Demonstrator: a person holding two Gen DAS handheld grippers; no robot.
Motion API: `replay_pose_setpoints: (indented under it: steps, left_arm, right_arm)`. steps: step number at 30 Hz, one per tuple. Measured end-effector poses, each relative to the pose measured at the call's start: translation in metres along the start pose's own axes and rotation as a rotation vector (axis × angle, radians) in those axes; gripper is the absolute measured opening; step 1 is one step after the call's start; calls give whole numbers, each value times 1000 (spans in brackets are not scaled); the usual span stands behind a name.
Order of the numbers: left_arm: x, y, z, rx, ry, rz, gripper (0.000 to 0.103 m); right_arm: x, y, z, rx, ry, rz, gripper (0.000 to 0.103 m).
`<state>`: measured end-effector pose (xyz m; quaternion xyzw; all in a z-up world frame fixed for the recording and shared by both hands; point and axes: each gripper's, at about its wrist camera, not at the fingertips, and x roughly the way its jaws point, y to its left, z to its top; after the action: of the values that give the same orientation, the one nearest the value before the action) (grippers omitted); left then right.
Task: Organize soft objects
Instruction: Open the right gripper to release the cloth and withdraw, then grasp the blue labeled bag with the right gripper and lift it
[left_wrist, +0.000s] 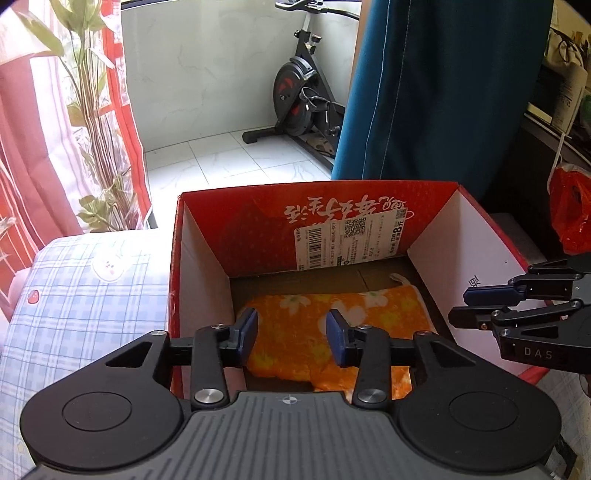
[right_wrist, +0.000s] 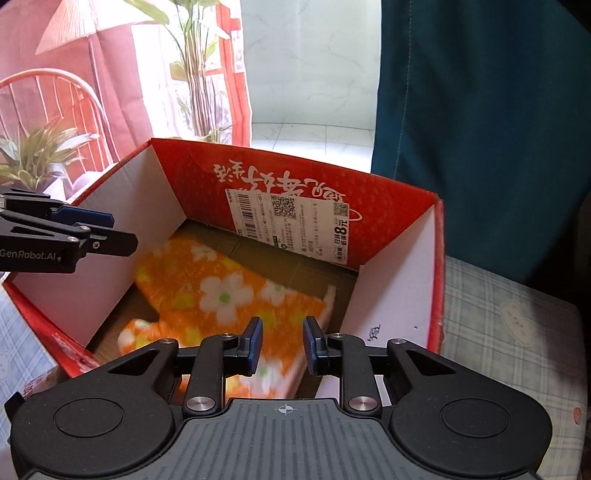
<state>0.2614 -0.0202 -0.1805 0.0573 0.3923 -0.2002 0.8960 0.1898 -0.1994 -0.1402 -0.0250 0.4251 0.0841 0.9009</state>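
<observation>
Both wrist views look down into a red box (left_wrist: 369, 206) that stands on a plaid bed (left_wrist: 85, 280). An orange floral cloth (left_wrist: 295, 332), folded, lies flat on the box floor. From your left gripper (left_wrist: 291, 341) it sits straight ahead and below, its long side running across the gap between the fingers; that gripper is spread wide and holds nothing. Your right gripper (right_wrist: 282, 345) hangs over the cloth's near corner, partly parted and also empty. Both hover near the rim; which is nearer the cloth cannot be told. Judged from this, the cloth is already stowed, and any next reach goes downward between the walls. The white side walls (right_wrist: 388, 288) flank both tools closely and would catch a sideways sweep. Behind stand a blue curtain (left_wrist: 436, 88), an exercise bike (left_wrist: 303, 92) and a plant (left_wrist: 92, 110).
</observation>
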Motion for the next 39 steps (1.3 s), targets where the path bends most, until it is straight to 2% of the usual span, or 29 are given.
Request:
replay_pose_setpoints:
  steps: [13,19,23,27,32,39]
  left_arm:
    - [-58,-14,-30,-27,-6,-40,42]
    - [-75,-32,-53,-29,4,-89,42]
    - [-80,-45,-64,-23,15,-117,42]
    - [-84,-58,-70,-1,17,-143,42]
    - [-75,-72,-78,26,60,-185,42]
    - [-49,-89,-95,37,161,-254,43]
  right_arm:
    - [-68,1,-24,-31,-86,44,24]
    - [-98,-2,-44,-44,-105,65,29]
    - [-111,-3,-58,-81,-103,67,36]
    - [-116,-7,-73,-77,-76,83,39]
    - [-110,-13,-94,-56,-15,108,46]
    - [-90,-22,-125,25,90,149,70]
